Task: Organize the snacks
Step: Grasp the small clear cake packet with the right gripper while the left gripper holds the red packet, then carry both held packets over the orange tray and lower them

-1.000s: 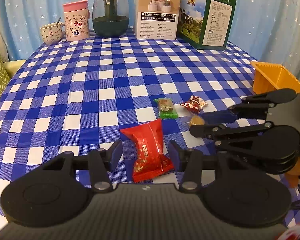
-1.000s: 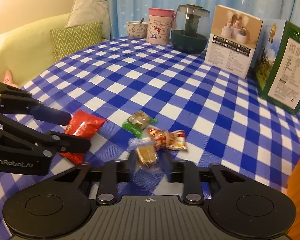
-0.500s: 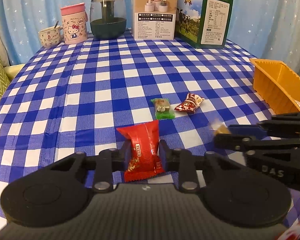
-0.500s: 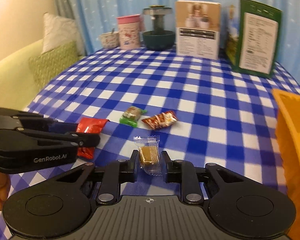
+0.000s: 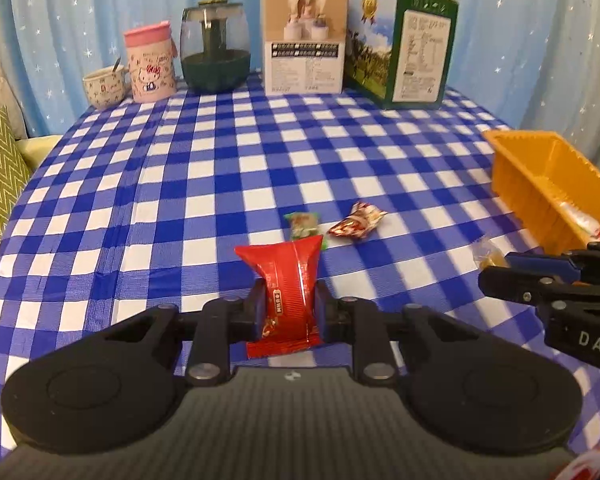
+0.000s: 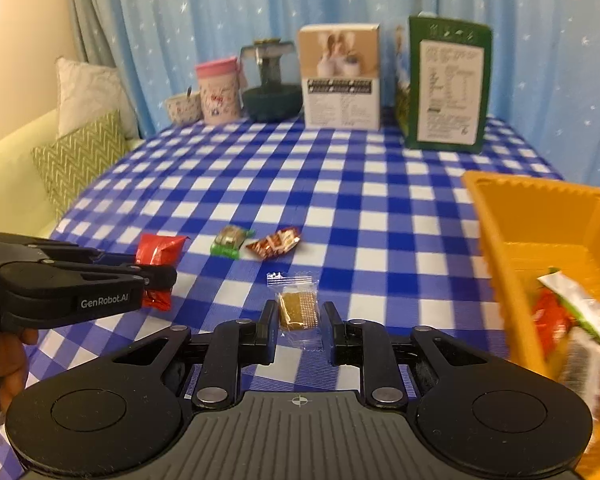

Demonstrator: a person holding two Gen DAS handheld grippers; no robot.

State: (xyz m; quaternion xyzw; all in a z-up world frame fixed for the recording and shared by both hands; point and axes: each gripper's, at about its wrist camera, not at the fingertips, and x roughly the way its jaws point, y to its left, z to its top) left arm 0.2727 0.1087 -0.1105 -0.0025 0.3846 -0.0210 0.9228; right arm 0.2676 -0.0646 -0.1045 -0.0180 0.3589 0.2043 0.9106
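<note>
My left gripper is shut on a red snack packet and holds it above the checked tablecloth; it also shows in the right wrist view. My right gripper is shut on a small clear-wrapped brown candy, lifted near the orange bin. A green-wrapped candy and a red-and-white wrapped candy lie on the table ahead. The orange bin at the right holds several packets.
At the back of the table stand a small cup, a pink Hello Kitty tumbler, a dark glass jar, a white box and a green box. A cushion lies off the left edge.
My left gripper has closed on the red packet and lifted it. My right gripper has carried the brown candy up and right, closer to the orange bin.
</note>
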